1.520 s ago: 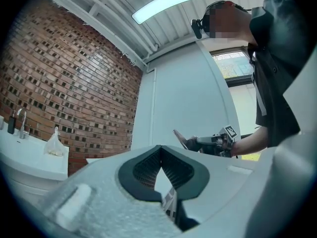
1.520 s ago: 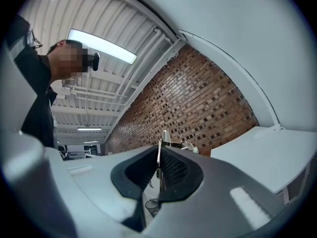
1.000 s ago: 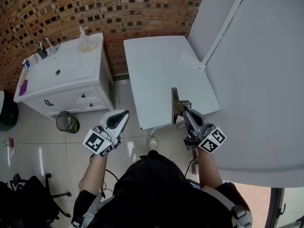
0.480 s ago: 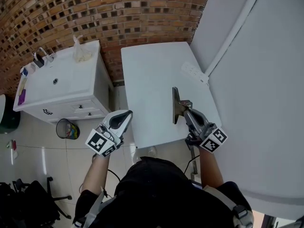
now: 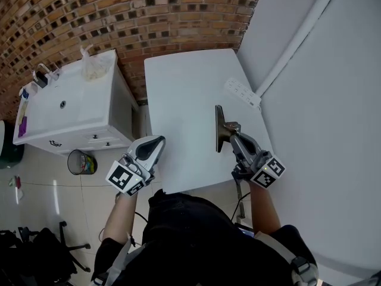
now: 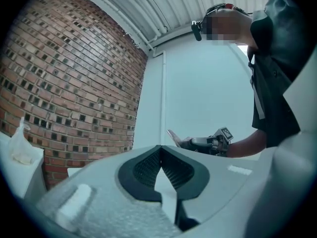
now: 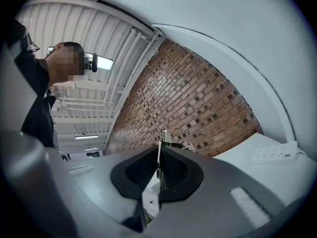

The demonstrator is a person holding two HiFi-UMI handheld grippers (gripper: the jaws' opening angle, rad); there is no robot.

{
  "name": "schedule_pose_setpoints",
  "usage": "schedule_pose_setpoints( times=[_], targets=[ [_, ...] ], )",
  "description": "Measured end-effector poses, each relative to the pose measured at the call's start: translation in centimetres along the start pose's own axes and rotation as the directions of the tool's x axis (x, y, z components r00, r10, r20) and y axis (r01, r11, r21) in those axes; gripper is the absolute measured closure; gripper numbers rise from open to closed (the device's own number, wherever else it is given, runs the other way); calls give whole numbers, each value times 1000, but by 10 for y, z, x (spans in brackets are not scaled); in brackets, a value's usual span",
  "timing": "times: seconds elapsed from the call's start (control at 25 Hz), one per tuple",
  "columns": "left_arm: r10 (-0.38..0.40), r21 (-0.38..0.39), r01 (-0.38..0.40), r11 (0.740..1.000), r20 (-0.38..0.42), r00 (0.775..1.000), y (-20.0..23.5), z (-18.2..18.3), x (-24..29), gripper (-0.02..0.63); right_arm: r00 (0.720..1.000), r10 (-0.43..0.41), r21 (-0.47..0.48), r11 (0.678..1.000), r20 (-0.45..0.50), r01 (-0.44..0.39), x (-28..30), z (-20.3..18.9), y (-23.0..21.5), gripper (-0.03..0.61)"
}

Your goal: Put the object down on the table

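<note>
Two grippers are held out in front of the person, one in each hand, at the near end of a white worktop (image 5: pixel 184 100). The left gripper (image 5: pixel 156 143) is beside the worktop's near left corner; in its own view the ribbed pads of the left gripper (image 6: pixel 160 157) meet with nothing between them. The right gripper (image 5: pixel 228 128) is over the near right part of the worktop, and its jaws are pinched almost together on a thin flat plate (image 5: pixel 218 115), dark and seen edge-on from the head view. In the right gripper view the right gripper (image 7: pixel 158 170) has the plate (image 7: pixel 163 138) clamped upright between its pads, a narrow sliver rising past the jaw tips. The plate is over the worktop's surface, but whether its lower edge touches cannot be told. Further along the right edge of the worktop lies a white power strip (image 5: pixel 242 92), well apart from the plate. To the left, across a gap of tiled floor with a waste bin (image 5: pixel 82 161), stands a white sink cabinet (image 5: pixel 71 109) with a plastic bag (image 5: pixel 92 67) on its far corner. A brick wall (image 5: pixel 119 11) closes the far side.
</note>
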State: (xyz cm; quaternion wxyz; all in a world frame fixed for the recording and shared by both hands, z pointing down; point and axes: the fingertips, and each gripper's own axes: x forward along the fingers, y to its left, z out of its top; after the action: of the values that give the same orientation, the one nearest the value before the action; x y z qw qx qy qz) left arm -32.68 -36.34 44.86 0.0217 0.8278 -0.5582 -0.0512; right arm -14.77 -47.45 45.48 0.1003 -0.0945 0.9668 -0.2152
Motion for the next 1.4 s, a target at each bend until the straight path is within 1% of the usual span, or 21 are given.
schedule_pose_setpoints(
  times=[0.16,0.28,0.52,0.72,0.84,0.92,1.0,1.08,1.2,1.28,1.4],
  targets=[
    [-18,-13,17,1000,-27,999,9,-6,6,614,1000,-14,11,1000,-1,14,7,-1,-9,562],
    [-21,-14,21,1000,-24,999,20,-3,13,614,1000,-30,21,999,1,30,17,0,-16,562],
    [-58,1,58,998,-47,997,35,-1,27,614,998,-66,31,997,1,66,32,4,-25,561],
    [-92,-13,92,996,-57,994,49,-5,37,614,995,-100,39,994,-9,100,49,3,-40,562],
    [-108,-7,108,994,-92,990,53,-22,39,614,991,-120,58,991,-59,123,60,-15,-48,563],
    [-136,4,138,990,-127,983,52,-36,43,614,987,-131,82,987,-88,138,66,-29,-54,563],
    [-170,-5,171,985,-157,973,49,-49,46,614,984,-141,119,981,-109,154,71,-43,-61,563],
    [-187,-22,186,982,-169,968,48,-60,45,614,979,-158,164,970,-131,178,75,-58,-68,563],
    [-204,-52,198,979,-192,960,46,-77,43,614,967,-179,225,949,-183,219,79,-88,-85,562],
    [-224,-63,215,975,-217,950,42,-90,42,614,957,-183,267,933,-227,242,87,-109,-99,563],
    [-258,-64,249,966,-241,936,31,-102,40,614,942,-202,348,892,-267,290,98,-133,-117,563]
  ],
)
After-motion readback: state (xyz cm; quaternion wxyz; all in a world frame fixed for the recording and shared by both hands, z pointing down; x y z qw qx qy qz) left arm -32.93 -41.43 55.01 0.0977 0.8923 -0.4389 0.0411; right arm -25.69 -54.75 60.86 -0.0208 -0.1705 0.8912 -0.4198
